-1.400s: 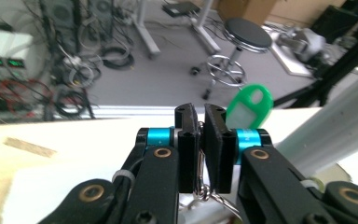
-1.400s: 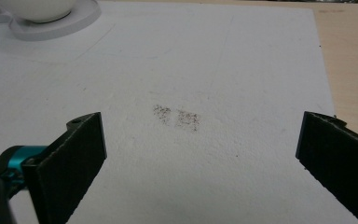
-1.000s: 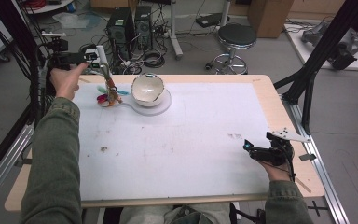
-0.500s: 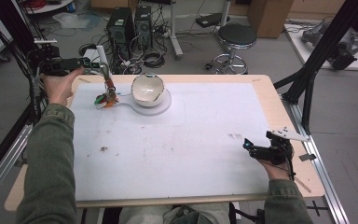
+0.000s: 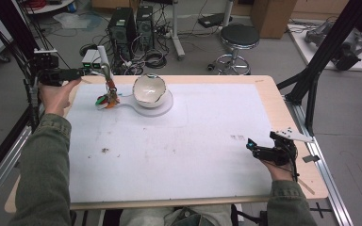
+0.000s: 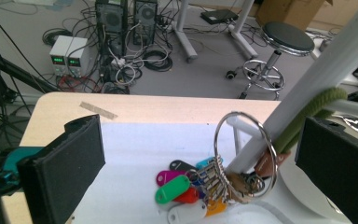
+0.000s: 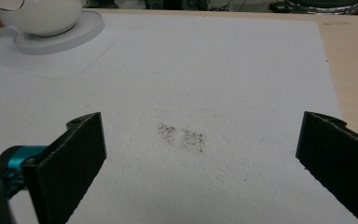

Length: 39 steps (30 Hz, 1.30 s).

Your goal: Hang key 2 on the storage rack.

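at the far left of the table, my left gripper has just been opening; its jaws now stand spread, nothing pinched. bunch of keys with coloured tags lies on the white mat, its ring looped round a white post, just beside the bowl. near right edge, my right gripper rests low, jaws spread, empty.

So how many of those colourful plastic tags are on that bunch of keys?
6 show: black, blue, magenta, green, red and white, fanned on the mat below the big ring. An orange bit may be a seventh, and more could be hidden beneath.
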Each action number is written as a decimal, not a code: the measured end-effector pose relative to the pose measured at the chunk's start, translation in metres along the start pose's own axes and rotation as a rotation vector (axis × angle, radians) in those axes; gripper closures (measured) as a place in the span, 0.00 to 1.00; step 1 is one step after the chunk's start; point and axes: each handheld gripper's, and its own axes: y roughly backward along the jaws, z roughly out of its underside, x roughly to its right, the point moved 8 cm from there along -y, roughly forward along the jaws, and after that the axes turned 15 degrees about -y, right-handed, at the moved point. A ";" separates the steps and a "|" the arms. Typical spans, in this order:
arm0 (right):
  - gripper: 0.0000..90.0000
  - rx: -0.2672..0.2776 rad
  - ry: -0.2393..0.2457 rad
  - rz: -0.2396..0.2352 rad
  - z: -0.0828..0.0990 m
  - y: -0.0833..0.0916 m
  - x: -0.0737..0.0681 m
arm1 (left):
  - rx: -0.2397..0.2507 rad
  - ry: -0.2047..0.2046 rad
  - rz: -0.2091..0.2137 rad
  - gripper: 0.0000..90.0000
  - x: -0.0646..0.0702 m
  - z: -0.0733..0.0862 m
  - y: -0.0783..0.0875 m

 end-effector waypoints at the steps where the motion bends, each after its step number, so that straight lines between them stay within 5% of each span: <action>1: 0.01 0.001 -0.001 0.001 0.000 0.000 0.000 | -0.001 -0.004 -0.001 0.02 0.000 0.002 0.001; 22: 0.01 -0.001 0.003 -0.009 0.000 -0.001 0.000 | 0.043 -0.075 0.009 0.02 0.020 0.020 0.024; 39: 0.01 -0.002 0.001 -0.010 0.000 -0.001 -0.001 | 0.038 -0.055 0.013 0.02 0.022 0.051 0.033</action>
